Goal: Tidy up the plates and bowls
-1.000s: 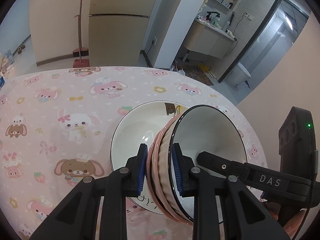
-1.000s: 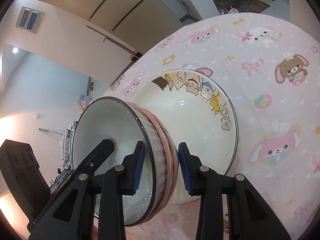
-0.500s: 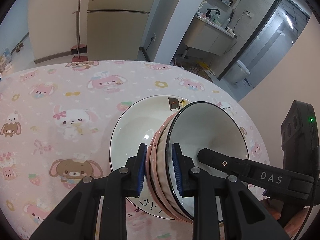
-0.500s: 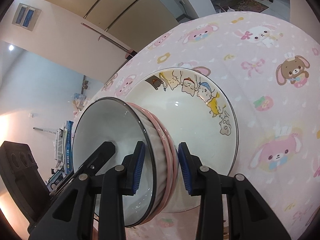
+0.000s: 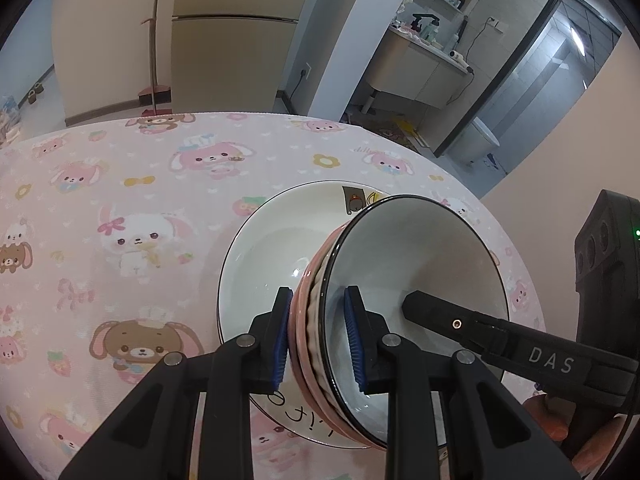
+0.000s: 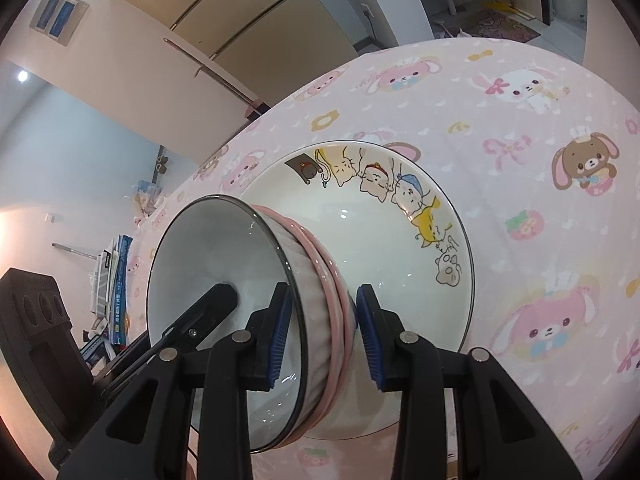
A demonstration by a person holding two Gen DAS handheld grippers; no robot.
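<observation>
Two grippers, one stack of nested bowls, one large cartoon bowl, one table. The left gripper (image 5: 318,336) was clamped on the rim of the bowl stack (image 5: 400,264), one blue pad outside on the pink wall, the other inside the white interior, jaws narrowed down to the wall thickness. The right gripper (image 6: 324,334) gripped the same bowl stack (image 6: 224,264) from the opposite side, also one pad inside, one outside; its outer pad looked just off the pink wall, contact hard to confirm.

The stack was tilted steeply on edge, mouth toward 3 o'clock in the left wrist view and toward 9 o'clock in the right. I counted about three pink rims nested, with a ribbed dark-rimmed bowl innermost; exact count uncertain.

The stack sat over the cartoon cat bowl (image 6: 384,216), which rested flat on the pink bunny tablecloth (image 6: 532,128). In the left view the cartoon cat bowl (image 5: 264,264) lay at 10 o'clock of the stack. Whether the stack touched it could not be told.

One broom (image 5: 153,60) leaned on the wall at 12 o'clock, well apart from the table.
</observation>
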